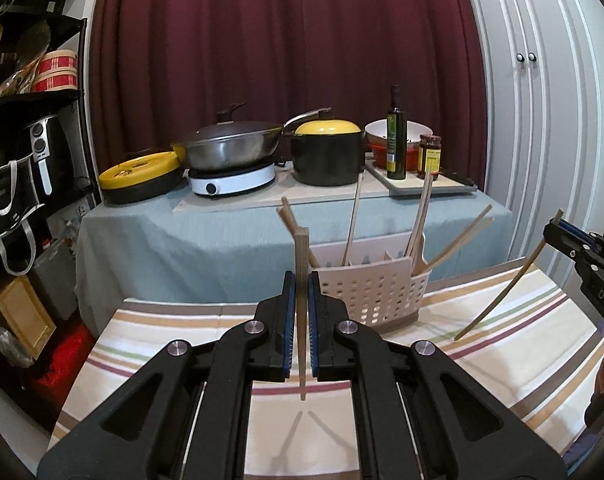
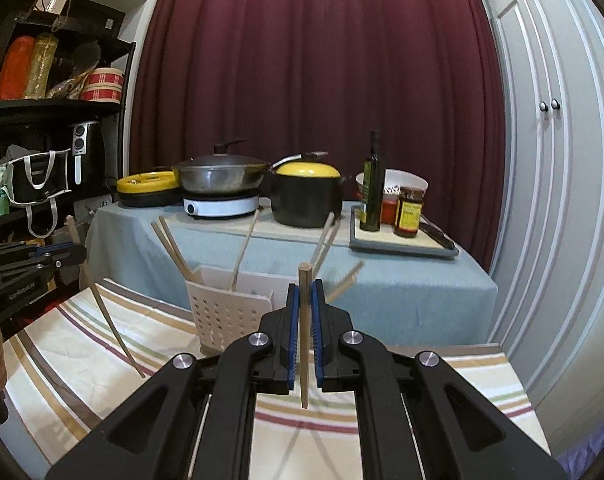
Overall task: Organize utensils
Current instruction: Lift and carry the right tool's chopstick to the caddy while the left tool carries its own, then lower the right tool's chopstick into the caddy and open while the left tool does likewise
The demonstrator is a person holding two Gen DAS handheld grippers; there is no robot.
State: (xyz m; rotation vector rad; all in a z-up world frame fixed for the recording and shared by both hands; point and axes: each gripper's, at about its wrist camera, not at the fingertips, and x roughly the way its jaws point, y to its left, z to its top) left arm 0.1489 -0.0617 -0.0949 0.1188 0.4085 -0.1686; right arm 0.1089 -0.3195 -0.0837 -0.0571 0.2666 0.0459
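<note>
My left gripper is shut on a wooden chopstick that stands upright between its blue pads, its tip hanging above the striped cloth. My right gripper is shut on another upright chopstick. Each gripper shows in the other's view: the right gripper at the right edge with its chopstick slanting down, the left gripper at the left edge with its chopstick. A perforated cream utensil basket stands just beyond both, with several chopsticks leaning in it.
Behind the striped table is a blue-covered table with a wok on a white hotplate, a yellow-lidded black pot, an oil bottle and a jar on a tray. A black shelf stands left, white cabinet doors right.
</note>
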